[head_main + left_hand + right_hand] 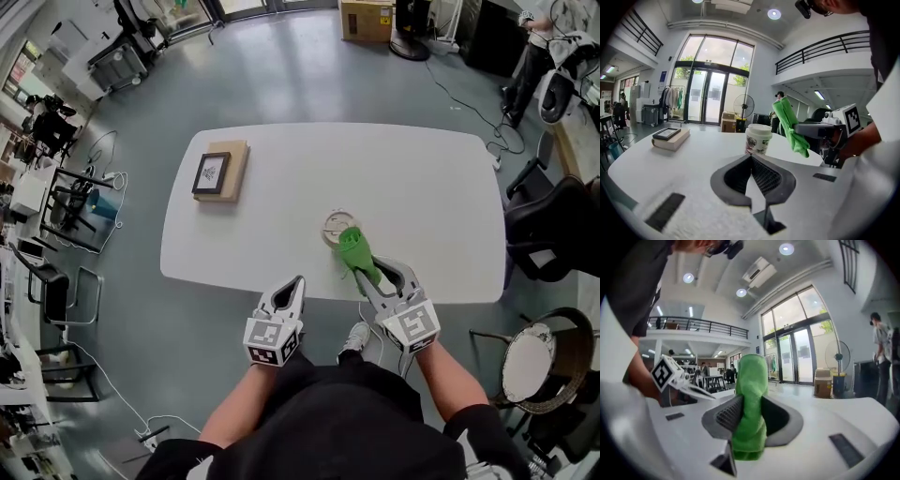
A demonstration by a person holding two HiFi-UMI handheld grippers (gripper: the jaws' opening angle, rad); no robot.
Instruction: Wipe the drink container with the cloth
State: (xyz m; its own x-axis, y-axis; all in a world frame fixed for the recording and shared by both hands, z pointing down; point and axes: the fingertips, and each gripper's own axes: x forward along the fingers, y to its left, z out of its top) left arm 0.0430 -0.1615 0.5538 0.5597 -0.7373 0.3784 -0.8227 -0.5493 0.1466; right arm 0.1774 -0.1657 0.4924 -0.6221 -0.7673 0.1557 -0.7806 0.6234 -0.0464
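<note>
Your right claw [368, 273] is clamped on the green cloth [359, 255]. In the right gripper view the cloth fills the gap between the jaws, standing up past their tips and hanging in a fold below them. In the head view the cloth lies just below centre, and its far end overlaps the near rim of the cup [339, 228]. In the left gripper view a gap shows between the two, with the cloth held up to the cup's right.

The cup is a white paper one with a lid and a printed side. It stands upright on the white desk [412, 178], a little below the middle of the frame.

Your left claw [299, 280] has its jaws together with nothing between them. It sits at the desk's near edge, lower centre, and points toward the cup.

A book [222, 171] with a small framed picture on top lies at the desk's upper left, well apart from the cup.
</note>
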